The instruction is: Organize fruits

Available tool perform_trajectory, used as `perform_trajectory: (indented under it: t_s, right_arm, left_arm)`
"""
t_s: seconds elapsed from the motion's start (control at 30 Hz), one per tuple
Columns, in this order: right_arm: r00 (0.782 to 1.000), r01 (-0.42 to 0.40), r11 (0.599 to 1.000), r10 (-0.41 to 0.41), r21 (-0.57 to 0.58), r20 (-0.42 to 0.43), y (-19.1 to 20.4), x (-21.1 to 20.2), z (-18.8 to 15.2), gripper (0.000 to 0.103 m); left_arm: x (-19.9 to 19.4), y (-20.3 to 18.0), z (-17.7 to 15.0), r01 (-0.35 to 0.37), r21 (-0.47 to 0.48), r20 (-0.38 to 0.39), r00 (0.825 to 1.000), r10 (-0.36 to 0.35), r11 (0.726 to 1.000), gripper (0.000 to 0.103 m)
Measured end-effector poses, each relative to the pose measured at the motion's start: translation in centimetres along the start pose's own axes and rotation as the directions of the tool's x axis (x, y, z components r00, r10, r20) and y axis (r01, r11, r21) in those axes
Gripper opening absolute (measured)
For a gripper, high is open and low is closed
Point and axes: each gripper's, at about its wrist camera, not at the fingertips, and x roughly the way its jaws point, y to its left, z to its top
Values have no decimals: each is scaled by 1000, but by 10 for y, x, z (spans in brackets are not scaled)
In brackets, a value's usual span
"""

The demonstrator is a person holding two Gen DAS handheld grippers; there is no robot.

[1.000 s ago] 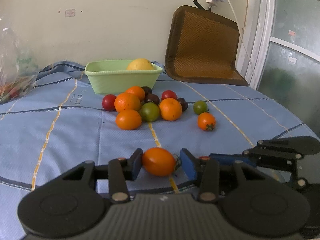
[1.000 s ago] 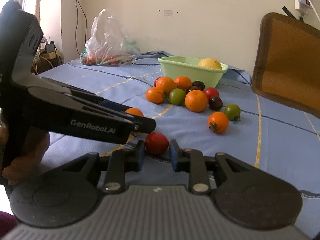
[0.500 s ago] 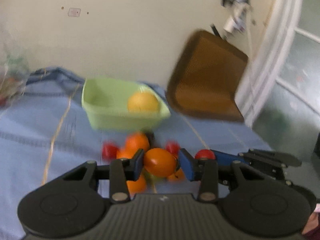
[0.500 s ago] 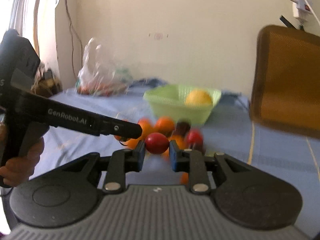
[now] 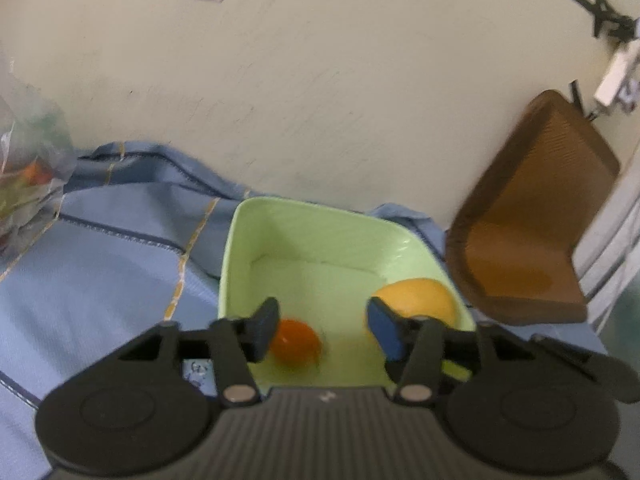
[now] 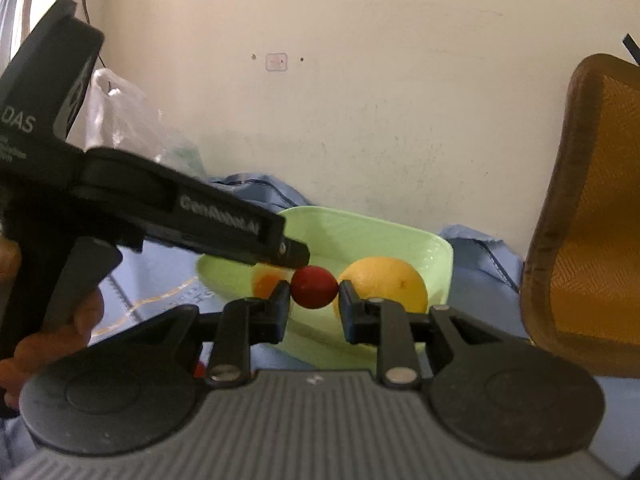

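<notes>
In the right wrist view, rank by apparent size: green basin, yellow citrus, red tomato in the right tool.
1. green basin, widest by far.
2. yellow citrus, lying in the basin.
3. red tomato, smallest, though it is pinched in the right tool nearer the camera, so its true size is likely smaller still.

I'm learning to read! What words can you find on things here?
"GenRobot.AI": along the finger arm of the left gripper, a bit blurred.
"DAS": on that gripper's black body, cut off at the picture's edge.
Tiny print under it: too small.
Pink wall sticker: too blurred.
</notes>
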Motion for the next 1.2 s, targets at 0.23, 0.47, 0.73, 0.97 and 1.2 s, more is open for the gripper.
perform_trajectory:
  t_s: [0.23,0.47,0.73,0.97,1.2]
  right_arm:
    - [999,-25,999,24,22,43,-5,-41,-1,40]
    - [991,49,991,-63,124,117,-27,-125,-37,40]
    - [997,48,970,-59,236,40,-21,-166,-87,40]
    - [999,41,999,-41,8,2,22,-147,-80,42]
    - [991,89,983,-103,-163,-83,35,-105,-68,45]
  left_arm:
    - [-45,0,-16,40,-5,93,995,-40,999,57]
    - [-99,7,-70,72,-2,132,989,-72,997,59]
    - [-104,-14,-123,63,109,59,996,-69,992,64]
    - [-86,-34,-134,1,229,15,1000,-5,973,50]
    - [-97,-26,-140,9,220,1,1000,-10,975,36]
